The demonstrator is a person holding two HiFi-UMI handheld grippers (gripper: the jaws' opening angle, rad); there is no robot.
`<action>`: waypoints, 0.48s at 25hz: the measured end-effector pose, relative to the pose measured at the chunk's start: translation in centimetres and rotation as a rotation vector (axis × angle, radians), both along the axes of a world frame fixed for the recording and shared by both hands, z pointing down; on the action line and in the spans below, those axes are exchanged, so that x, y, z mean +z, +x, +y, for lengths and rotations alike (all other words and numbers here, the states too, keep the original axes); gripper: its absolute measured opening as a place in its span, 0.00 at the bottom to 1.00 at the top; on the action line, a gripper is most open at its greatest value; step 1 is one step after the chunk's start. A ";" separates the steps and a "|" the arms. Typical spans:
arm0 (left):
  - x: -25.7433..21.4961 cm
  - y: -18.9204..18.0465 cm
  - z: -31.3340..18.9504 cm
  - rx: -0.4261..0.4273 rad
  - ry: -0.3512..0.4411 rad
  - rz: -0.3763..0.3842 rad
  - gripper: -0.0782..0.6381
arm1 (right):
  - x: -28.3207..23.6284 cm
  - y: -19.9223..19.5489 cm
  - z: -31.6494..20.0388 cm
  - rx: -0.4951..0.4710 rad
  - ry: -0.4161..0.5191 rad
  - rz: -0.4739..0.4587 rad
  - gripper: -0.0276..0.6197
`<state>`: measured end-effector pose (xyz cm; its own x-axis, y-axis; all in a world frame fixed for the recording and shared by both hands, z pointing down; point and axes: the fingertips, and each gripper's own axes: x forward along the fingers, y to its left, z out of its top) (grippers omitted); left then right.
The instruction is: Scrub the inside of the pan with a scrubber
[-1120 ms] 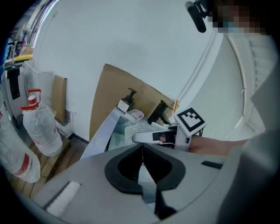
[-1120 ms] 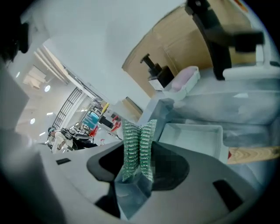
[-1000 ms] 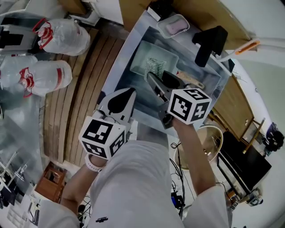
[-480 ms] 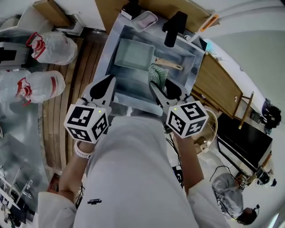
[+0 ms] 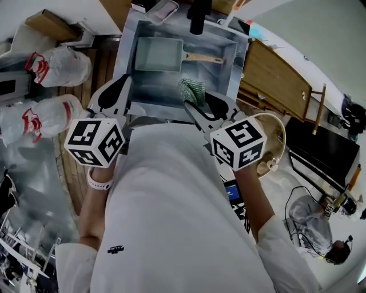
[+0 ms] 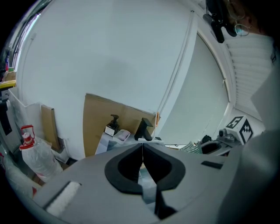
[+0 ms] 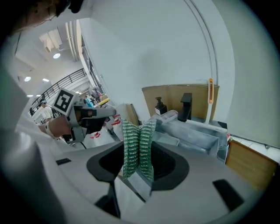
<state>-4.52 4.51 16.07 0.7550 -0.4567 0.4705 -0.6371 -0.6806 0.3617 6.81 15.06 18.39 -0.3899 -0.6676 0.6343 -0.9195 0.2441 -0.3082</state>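
Steel sink (image 5: 233, 68), pale green rectangular pan (image 5: 157, 54) lying inside, soap dish (image 5: 164, 9) on rim

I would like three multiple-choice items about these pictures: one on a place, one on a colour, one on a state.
1. Where is the pan? A) on a stove B) in the sink C) on a shelf
2. What colour is the scrubber? A) green B) red C) yellow
3. How are the left tongs? A) wide open B) shut on the pan C) shut, empty

1 B: the pan lies in the sink basin.
2 A: the scrubber in the right tongs is green.
3 C: their jaws meet with nothing between.
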 end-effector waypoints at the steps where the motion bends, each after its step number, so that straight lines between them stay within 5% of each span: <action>1: -0.2 0.1 0.0 0.006 0.006 -0.001 0.12 | -0.2 -0.1 0.1 -0.015 0.006 0.011 0.30; 7: -0.3 1.0 0.8 0.055 -0.004 -0.001 0.12 | -0.3 0.1 -1.0 -0.039 0.043 0.081 0.29; 12: -0.4 2.4 1.5 0.093 -0.019 0.016 0.12 | -1.0 1.3 -2.3 0.031 0.072 0.094 0.29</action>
<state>-2.14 5.99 15.71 0.8016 -0.3751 0.4654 -0.5650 -0.7299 0.3848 8.15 12.78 17.36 -0.3096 -0.7236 0.6168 -0.9509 0.2338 -0.2031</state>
